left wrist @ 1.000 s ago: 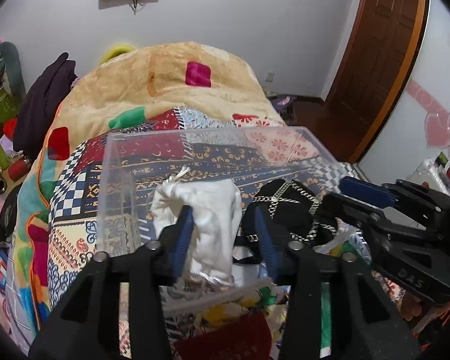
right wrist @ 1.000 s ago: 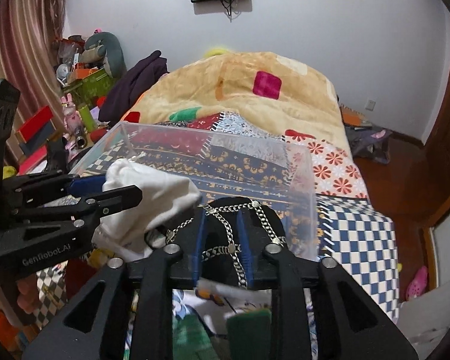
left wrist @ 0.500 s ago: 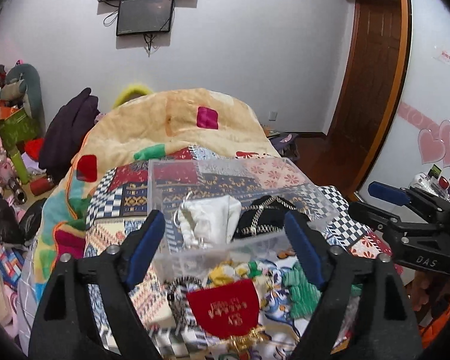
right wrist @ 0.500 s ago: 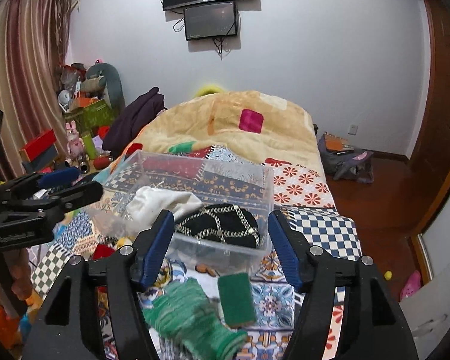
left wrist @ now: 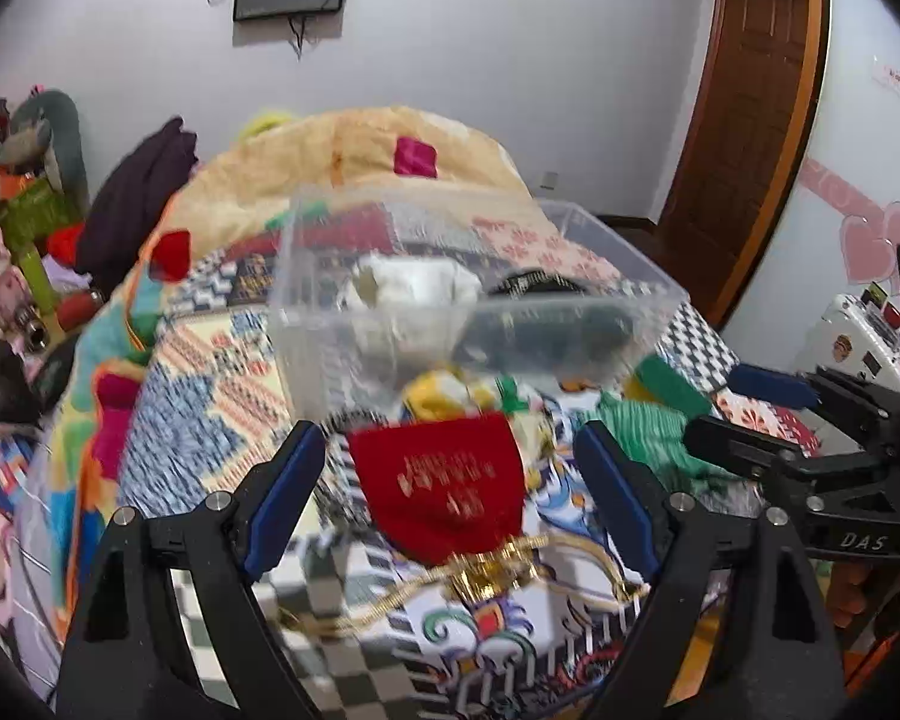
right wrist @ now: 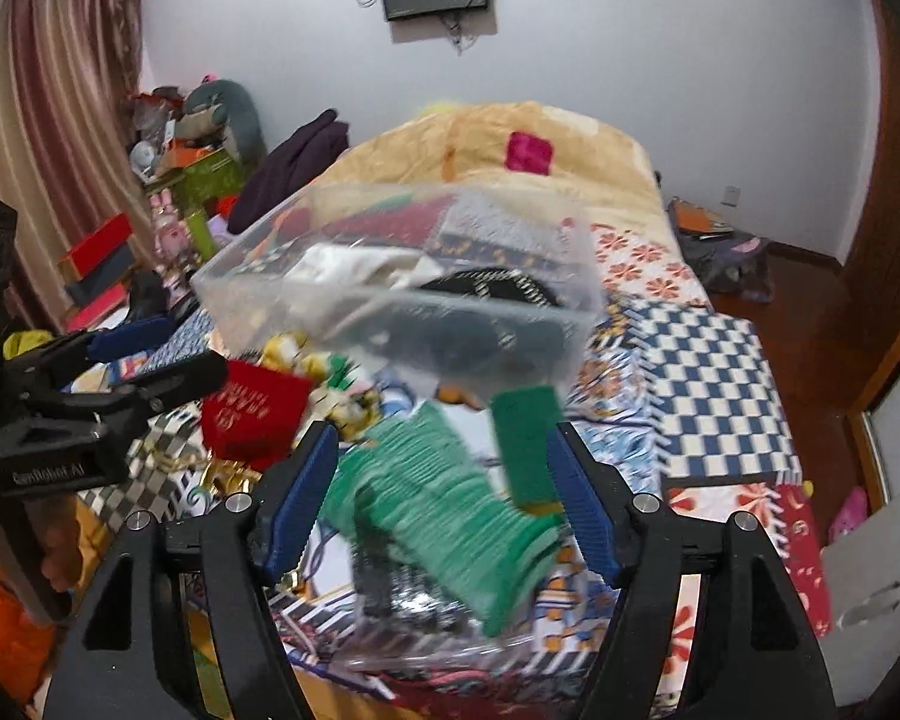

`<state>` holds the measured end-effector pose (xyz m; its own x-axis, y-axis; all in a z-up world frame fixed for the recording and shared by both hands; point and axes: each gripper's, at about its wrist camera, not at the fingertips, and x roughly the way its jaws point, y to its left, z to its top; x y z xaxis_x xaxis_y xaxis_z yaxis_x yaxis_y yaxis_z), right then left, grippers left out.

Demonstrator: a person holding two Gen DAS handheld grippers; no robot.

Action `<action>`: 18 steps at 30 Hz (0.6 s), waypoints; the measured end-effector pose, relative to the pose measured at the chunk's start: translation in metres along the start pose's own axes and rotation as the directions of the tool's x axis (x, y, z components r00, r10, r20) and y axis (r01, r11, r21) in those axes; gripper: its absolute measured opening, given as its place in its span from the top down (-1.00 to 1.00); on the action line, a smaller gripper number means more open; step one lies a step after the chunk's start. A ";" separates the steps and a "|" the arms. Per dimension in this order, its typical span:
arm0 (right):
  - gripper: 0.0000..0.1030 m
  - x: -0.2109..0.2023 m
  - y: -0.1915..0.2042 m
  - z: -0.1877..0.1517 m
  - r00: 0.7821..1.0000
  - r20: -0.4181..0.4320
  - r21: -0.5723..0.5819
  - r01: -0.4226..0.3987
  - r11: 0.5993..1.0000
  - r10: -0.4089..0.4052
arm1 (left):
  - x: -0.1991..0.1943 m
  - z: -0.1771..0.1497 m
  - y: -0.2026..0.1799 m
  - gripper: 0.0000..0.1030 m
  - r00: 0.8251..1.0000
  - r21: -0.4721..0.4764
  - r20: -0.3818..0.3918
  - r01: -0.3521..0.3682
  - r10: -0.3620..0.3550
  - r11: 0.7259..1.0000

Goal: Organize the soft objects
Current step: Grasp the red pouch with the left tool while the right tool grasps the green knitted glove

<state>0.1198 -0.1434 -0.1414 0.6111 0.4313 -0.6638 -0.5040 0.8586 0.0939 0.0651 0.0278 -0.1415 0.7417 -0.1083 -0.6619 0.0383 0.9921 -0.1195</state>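
Note:
A clear plastic bin (left wrist: 354,354) (right wrist: 270,294) sits on the bed with a white cloth (left wrist: 414,288) (right wrist: 354,270) and a black chain-trimmed item (left wrist: 534,288) (right wrist: 498,288) inside. In front of it lie a red pouch (left wrist: 444,486) (right wrist: 252,414) with gold cord, a green knit item (right wrist: 450,492) (left wrist: 648,432), a green sponge (right wrist: 525,438) and a yellow soft item (left wrist: 444,393). My left gripper (left wrist: 450,492) is open over the red pouch. My right gripper (right wrist: 438,492) is open over the green knit item.
The patchwork bedspread (right wrist: 714,378) covers the bed, with a tan blanket (left wrist: 354,150) behind the bin. Cluttered shelves and toys (right wrist: 180,180) stand at the left. A wooden door (left wrist: 750,120) is at the right. Dark clothes (left wrist: 138,198) lie at the bed's left.
Both grippers have let go of the white cloth and black item in the bin, opened, drawn back and dropped toward the loose items in front of the bin.

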 end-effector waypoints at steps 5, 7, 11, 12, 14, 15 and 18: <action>-0.33 0.009 0.003 -0.005 0.999 -0.034 -0.004 -0.036 0.999 0.036 | 0.013 -0.011 -0.002 -0.38 0.999 0.008 -0.038 0.000 0.000 1.000; -0.30 0.012 0.003 -0.009 0.998 -0.048 0.001 -0.043 0.999 0.043 | 0.018 -0.014 -0.002 -0.25 0.998 0.001 -0.053 0.012 -0.012 1.000; 0.11 0.019 0.006 -0.013 0.995 -0.083 -0.009 -0.062 0.998 0.061 | 0.022 -0.017 -0.002 0.07 0.997 0.003 -0.071 0.016 -0.016 1.000; 0.16 0.020 0.007 -0.014 0.994 -0.086 -0.014 -0.063 0.998 0.062 | 0.023 -0.018 -0.002 0.11 0.997 0.003 -0.073 0.018 -0.018 1.000; 0.34 0.019 0.009 -0.015 0.995 -0.079 -0.021 -0.060 0.998 0.058 | 0.022 -0.018 -0.001 0.32 0.997 0.002 -0.071 0.026 -0.026 1.000; 0.47 0.018 0.009 -0.015 0.995 -0.077 -0.021 -0.067 0.998 0.065 | 0.021 -0.019 -0.002 0.36 0.997 0.006 -0.071 0.030 -0.030 1.000; 0.61 0.016 0.008 -0.015 0.995 -0.070 -0.019 -0.074 0.997 0.073 | 0.020 -0.020 -0.006 0.52 0.998 0.027 -0.064 0.026 -0.025 0.999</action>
<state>0.1166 -0.1340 -0.1625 0.5285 0.4722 -0.7055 -0.5592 0.8189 0.1292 0.0659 0.0181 -0.1690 0.6962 -0.1365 -0.7047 0.0759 0.9902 -0.1169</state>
